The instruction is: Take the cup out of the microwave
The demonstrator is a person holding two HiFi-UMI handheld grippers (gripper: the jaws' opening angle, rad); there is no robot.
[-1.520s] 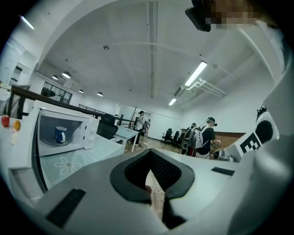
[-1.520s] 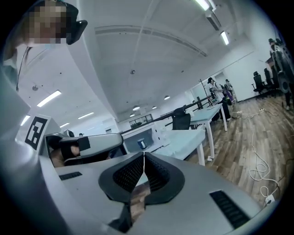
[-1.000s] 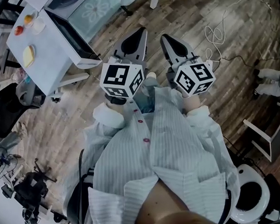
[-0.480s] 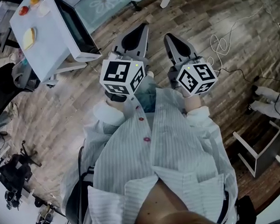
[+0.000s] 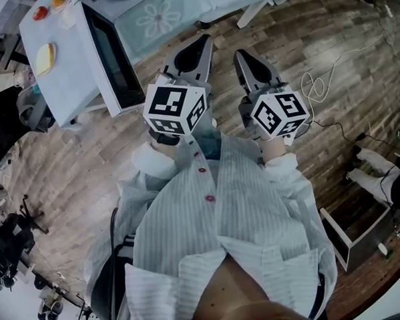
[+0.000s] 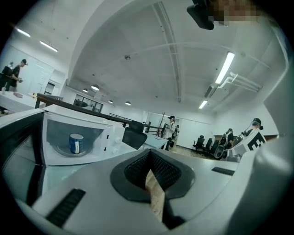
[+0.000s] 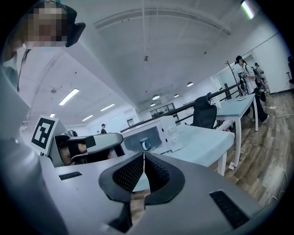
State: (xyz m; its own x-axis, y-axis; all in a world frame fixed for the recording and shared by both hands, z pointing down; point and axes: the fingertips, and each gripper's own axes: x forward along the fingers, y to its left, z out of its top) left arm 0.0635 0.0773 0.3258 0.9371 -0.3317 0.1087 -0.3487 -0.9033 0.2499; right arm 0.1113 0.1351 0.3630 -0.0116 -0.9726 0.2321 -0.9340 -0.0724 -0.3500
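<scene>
Looking down in the head view, the left gripper (image 5: 196,52) and right gripper (image 5: 248,65) are held side by side over a wood floor (image 5: 300,30). Each cube shows black-and-white square markers, and the open microwave door (image 5: 111,60) juts from the bench (image 5: 172,13) at upper left.

In the left gripper view the jaws are together and empty. A blue cup (image 6: 76,143) with a white label, its print unreadable, stands inside the microwave (image 6: 108,137).

In the right gripper view the jaws are together and empty, with the cup in the microwave just past their tips.
</scene>
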